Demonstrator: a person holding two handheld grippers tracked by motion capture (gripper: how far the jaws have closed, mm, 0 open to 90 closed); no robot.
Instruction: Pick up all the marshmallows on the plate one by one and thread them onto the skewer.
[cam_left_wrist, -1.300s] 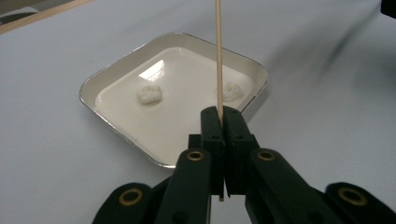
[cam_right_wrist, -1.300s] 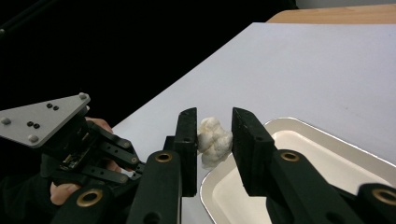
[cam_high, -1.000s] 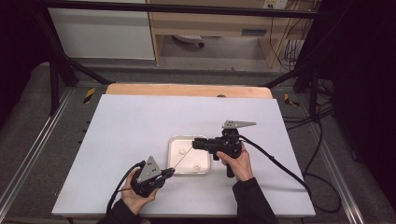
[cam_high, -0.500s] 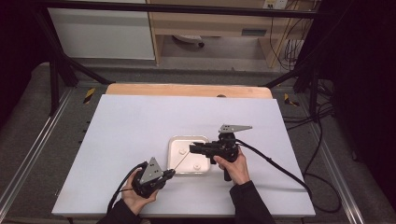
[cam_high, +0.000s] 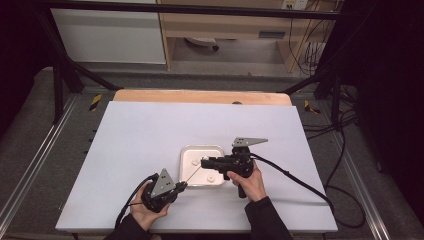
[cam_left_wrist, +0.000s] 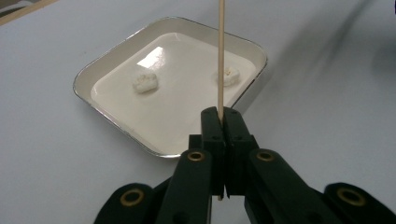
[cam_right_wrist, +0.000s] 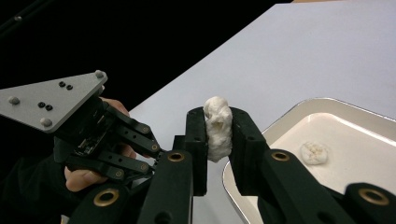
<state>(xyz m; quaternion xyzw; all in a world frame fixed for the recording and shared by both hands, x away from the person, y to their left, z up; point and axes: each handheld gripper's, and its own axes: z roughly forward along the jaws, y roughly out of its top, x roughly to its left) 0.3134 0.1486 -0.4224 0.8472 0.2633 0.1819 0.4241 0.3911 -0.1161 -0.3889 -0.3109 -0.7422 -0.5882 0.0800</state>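
Now right tongs (cam_right_wrist: 218, 133) clamp a white lump (cam_right_wrist: 218, 127) above the tray (cam_right_wrist: 327, 108); left tongs (cam_left_wrist: 223, 122) pinch a skewer (cam_left_wrist: 220, 56).

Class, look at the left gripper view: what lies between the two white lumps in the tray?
Bare tray floor, crossed near the right lump by the skewer; left lump.

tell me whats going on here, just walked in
A person at a white table works with a pair of tongs in each hand. The left tongs are shut on a thin wooden skewer that points over a shallow white tray. The right tongs are shut on a soft white lump, held above the tray's edge close to the left tongs. Two more white lumps lie in the tray. It looks like the lump may be meant for the skewer, though nothing is on it yet.
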